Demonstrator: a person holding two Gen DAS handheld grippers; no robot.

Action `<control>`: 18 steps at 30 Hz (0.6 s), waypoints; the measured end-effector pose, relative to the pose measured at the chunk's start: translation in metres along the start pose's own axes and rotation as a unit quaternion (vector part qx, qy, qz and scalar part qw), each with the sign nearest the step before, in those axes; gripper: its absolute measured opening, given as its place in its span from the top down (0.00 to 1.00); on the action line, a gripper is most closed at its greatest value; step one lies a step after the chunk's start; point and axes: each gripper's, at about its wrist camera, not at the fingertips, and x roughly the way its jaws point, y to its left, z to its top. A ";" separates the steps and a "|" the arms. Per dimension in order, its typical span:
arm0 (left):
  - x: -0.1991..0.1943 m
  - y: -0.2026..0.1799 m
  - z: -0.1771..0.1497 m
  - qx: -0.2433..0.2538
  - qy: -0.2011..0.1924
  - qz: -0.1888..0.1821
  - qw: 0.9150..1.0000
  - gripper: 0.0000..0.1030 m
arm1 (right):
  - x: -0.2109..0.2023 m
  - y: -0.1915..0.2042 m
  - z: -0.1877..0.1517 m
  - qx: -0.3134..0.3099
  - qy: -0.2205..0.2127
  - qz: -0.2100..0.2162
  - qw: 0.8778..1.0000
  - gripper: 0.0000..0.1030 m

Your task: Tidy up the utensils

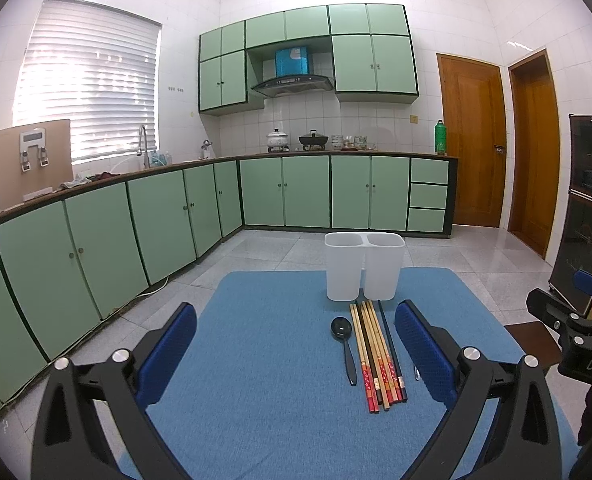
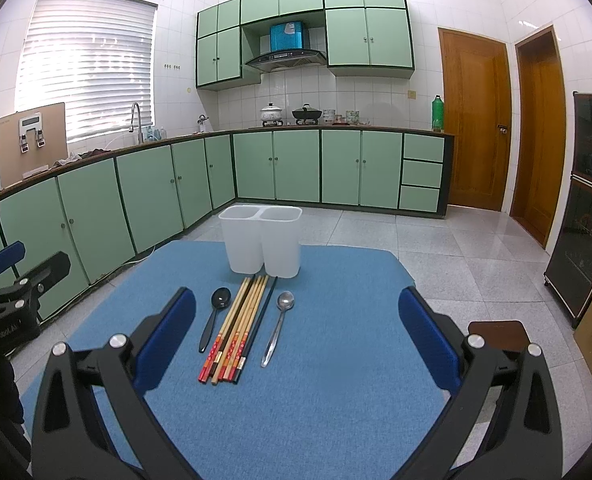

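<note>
Both tongs spread wide, nothing held. Left gripper (image 1: 296,344) and right gripper (image 2: 296,336) hover above the blue mat (image 2: 336,400), near edge.

Ahead of the right gripper, between its pads and a bit left of centre: chopsticks (image 2: 235,328) bundled side by side, touching. Black spoon (image 2: 215,312) just left of them, metal spoon (image 2: 277,328) just right, slightly apart. From the left gripper the same row sits toward its right pad; metal spoon mostly hidden there.

Long axes all run away from the tongs toward the white two-compartment holder (image 2: 260,240). Chopstick tips nearly reach its base, red-patterned ends nearest us. Both spoon bowls point at the holder, handles toward us. Both compartments look empty.

Handling, my guess: everything light and stiff. Chopsticks thin, likely to roll or fan out; pinch across the bundle mid-length or near the patterned ends. Metal spoon probably slippery, lies flat; take the handle, not the bowl. Black spoon likely plastic, same grip.
</note>
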 end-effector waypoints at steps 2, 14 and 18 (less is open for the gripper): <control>0.000 0.000 0.000 0.000 -0.001 0.000 1.000 0.06 | 0.000 0.001 -0.001 0.000 0.000 0.000 1.000 0.05; 0.001 0.000 -0.001 -0.001 -0.001 0.001 1.000 0.06 | 0.001 -0.001 0.000 0.000 0.000 0.000 1.000 0.05; 0.001 0.000 -0.001 -0.001 -0.001 0.001 1.000 0.06 | 0.000 0.000 0.001 0.000 0.001 0.000 1.000 0.05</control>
